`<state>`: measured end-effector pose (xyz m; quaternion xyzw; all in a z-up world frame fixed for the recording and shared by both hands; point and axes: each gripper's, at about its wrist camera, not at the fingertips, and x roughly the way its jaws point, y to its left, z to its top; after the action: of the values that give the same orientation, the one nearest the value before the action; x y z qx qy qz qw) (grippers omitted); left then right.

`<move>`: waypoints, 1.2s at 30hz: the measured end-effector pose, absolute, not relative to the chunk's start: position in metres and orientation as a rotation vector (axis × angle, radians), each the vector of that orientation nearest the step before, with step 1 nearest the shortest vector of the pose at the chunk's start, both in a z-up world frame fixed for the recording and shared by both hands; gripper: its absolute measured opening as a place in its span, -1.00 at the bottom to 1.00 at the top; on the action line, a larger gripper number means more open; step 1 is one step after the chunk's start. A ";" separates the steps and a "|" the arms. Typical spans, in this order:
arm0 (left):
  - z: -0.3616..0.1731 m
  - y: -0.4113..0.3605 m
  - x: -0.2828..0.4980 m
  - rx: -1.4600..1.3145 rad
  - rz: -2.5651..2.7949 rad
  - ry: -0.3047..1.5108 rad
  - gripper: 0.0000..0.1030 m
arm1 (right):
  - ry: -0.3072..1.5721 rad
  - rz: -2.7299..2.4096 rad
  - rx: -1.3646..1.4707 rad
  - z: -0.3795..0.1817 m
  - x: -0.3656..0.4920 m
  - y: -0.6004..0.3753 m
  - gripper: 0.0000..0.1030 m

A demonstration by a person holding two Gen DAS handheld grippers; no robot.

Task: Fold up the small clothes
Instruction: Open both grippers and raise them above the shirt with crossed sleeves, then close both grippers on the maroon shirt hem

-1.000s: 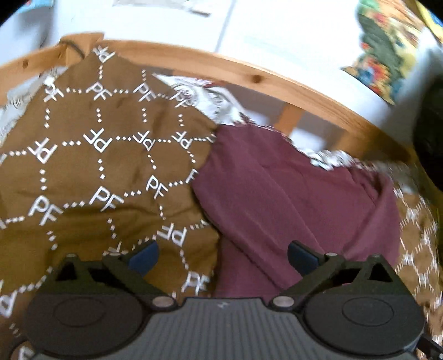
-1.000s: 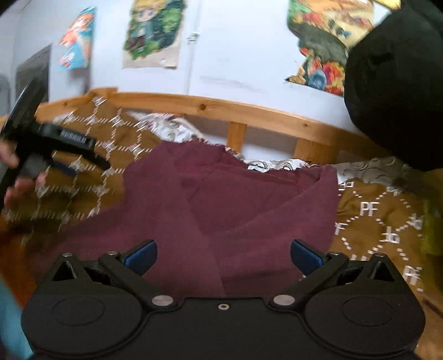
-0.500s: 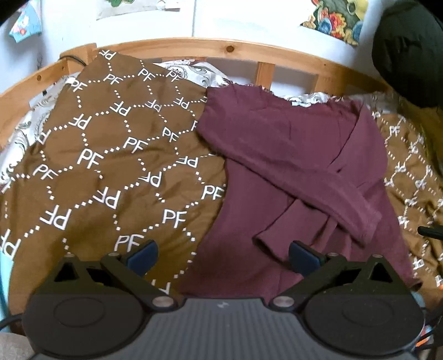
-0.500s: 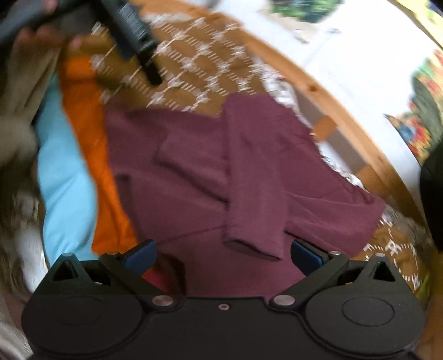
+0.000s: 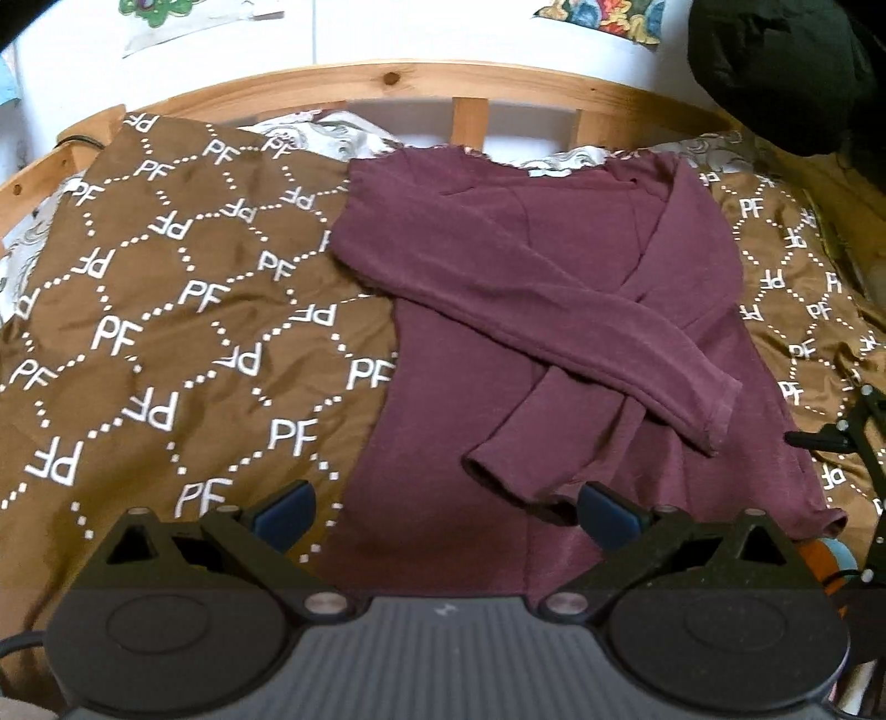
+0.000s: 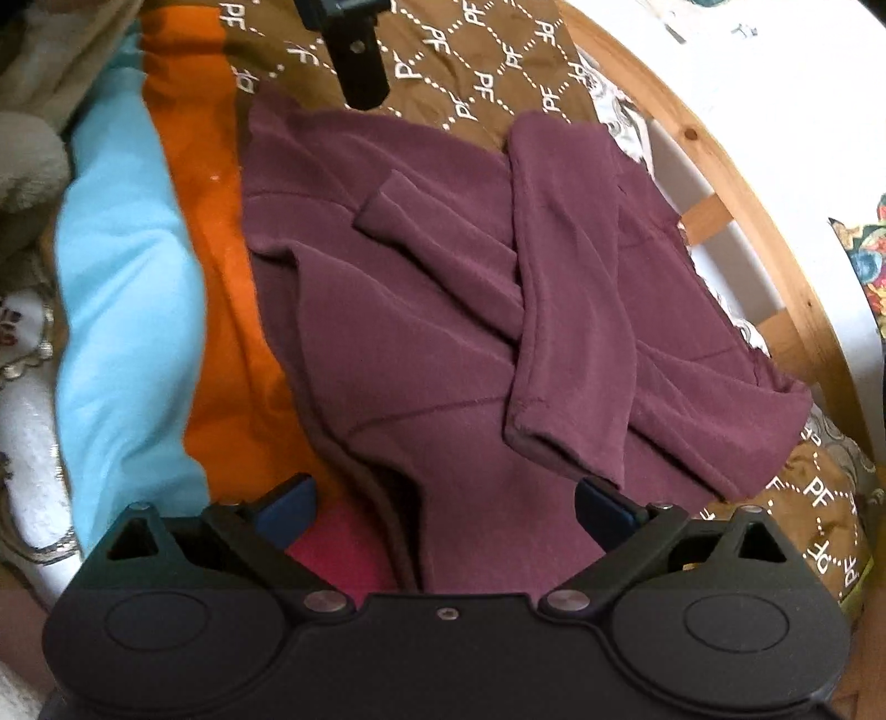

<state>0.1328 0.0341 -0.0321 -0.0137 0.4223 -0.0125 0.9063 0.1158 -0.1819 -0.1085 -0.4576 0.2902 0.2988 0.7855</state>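
A maroon long-sleeved top [image 5: 554,266] lies flat on a brown bedspread [image 5: 166,310] printed with white "PF" marks. Both its sleeves are folded across the chest and cross each other. In the right wrist view the same top [image 6: 421,332] runs from the near edge toward the wooden rail. My left gripper [image 5: 446,507] hovers open over the top's bottom hem, holding nothing. My right gripper [image 6: 446,507] is open too, above the hem near the top's side, empty. The right gripper's edge [image 5: 853,437] shows at the far right of the left wrist view; the left gripper's body [image 6: 354,50] shows at the top of the right wrist view.
A curved wooden bed rail [image 5: 387,83] borders the far side, with a white wall and posters behind. A black bag or garment [image 5: 775,72] hangs at the upper right. Orange [image 6: 216,266], light blue [image 6: 127,288] and pink [image 6: 338,554] clothes lie beside the top.
Both grippers have drawn back from the top's upper part to its hem end. The sleeves lie crossed on the chest, let go. The right wrist view has swung left over the coloured clothes.
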 end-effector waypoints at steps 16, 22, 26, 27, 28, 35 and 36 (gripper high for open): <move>-0.030 -0.033 0.107 0.219 -0.342 0.759 0.99 | 0.686 0.661 -0.900 -0.111 0.132 -0.187 -0.07; -0.034 -0.052 0.096 0.301 -0.447 0.745 0.99 | 0.658 0.674 -0.906 -0.111 0.128 -0.189 -0.89; -0.042 -0.062 0.095 0.353 -0.463 0.765 0.99 | 0.624 0.665 -0.767 -0.091 0.133 -0.203 -0.90; -0.046 -0.065 0.096 0.372 -0.453 0.775 0.99 | 0.621 0.663 -0.731 -0.087 0.135 -0.206 -0.90; -0.051 -0.069 0.097 0.402 -0.430 0.787 0.99 | 0.621 0.662 -0.696 -0.083 0.138 -0.210 -0.90; -0.094 -0.087 0.120 0.624 -0.117 0.888 0.83 | 0.616 0.645 -0.558 -0.071 0.148 -0.224 -0.89; -0.094 -0.083 0.123 0.605 -0.093 0.902 0.82 | 0.613 0.643 -0.556 -0.071 0.148 -0.225 -0.90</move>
<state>0.1231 -0.0827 -0.0944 0.2876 0.4291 -0.0442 0.8551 0.1478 -0.2250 -0.0706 -0.2653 0.2927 0.3072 0.8658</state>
